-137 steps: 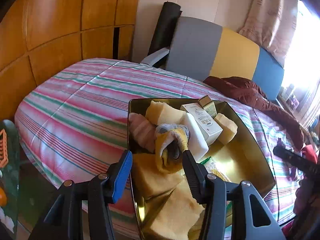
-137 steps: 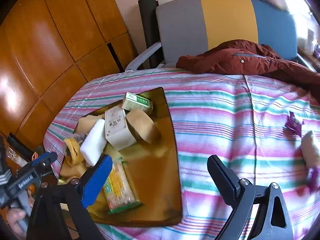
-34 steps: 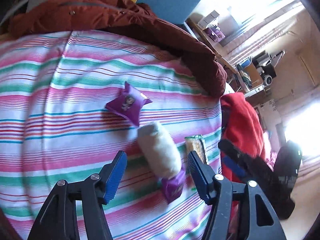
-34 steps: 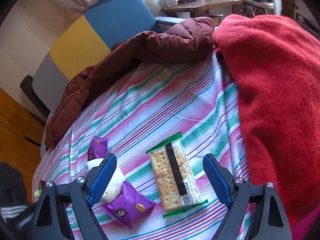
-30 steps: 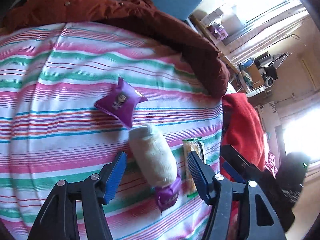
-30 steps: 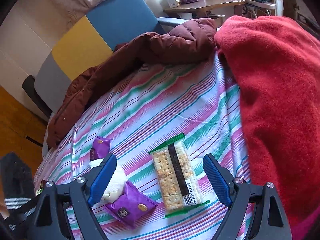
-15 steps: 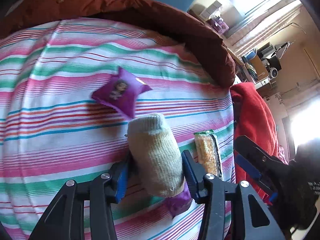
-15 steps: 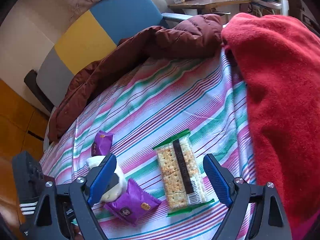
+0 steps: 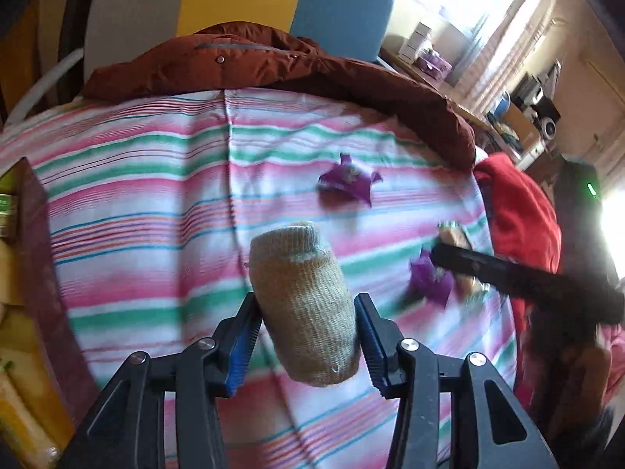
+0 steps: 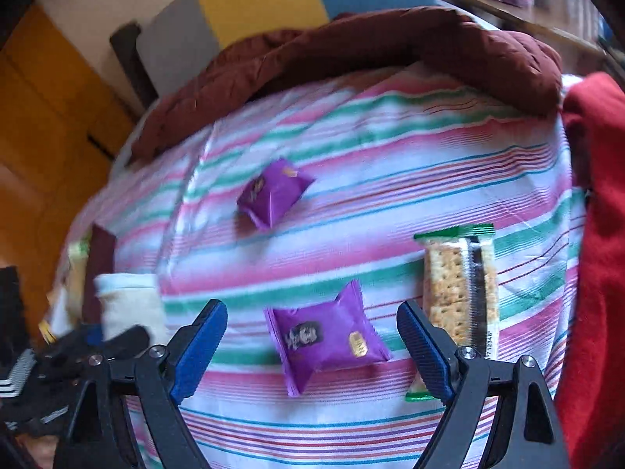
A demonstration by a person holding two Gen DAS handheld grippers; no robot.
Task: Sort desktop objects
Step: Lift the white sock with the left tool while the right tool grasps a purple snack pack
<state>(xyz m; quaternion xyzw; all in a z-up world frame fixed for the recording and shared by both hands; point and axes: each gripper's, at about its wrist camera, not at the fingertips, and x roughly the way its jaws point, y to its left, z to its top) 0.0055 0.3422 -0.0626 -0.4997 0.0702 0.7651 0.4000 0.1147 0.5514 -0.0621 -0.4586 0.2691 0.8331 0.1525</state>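
the left gripper (image 9: 306,322) is clamped on a rolled beige sock (image 9: 304,305); its jaws closed in on the roll during the last second and both pads now press its sides, holding it clear above the striped bedspread (image 9: 156,203). taking that sock as the landmark: up and to its right lies a purple snack packet (image 9: 345,183), and further right at about its own level a second purple packet (image 9: 429,281), blurred, just beside a cracker pack (image 9: 453,234) that is partly hidden by the dark bar of the other tool. far to the sock's left the edge of a tray (image 9: 37,242) shows, with yellowish things inside that are too smeared to name.

the right gripper (image 10: 312,348) has its jaws wide apart with nothing pressed; the nearer purple packet (image 10: 324,340) lies on the cloth between them, untouched. it carries a small picture and a gold patch, but no lettering can be read. the cracker pack (image 10: 461,293) shows a barcode with digits, possibly "712348", though the blur makes that unsure.

a brown jacket (image 9: 293,62) borders the far edge of the spread and a red blanket (image 10: 601,234) the right edge. the stretch of cloth between sock and tray is open.
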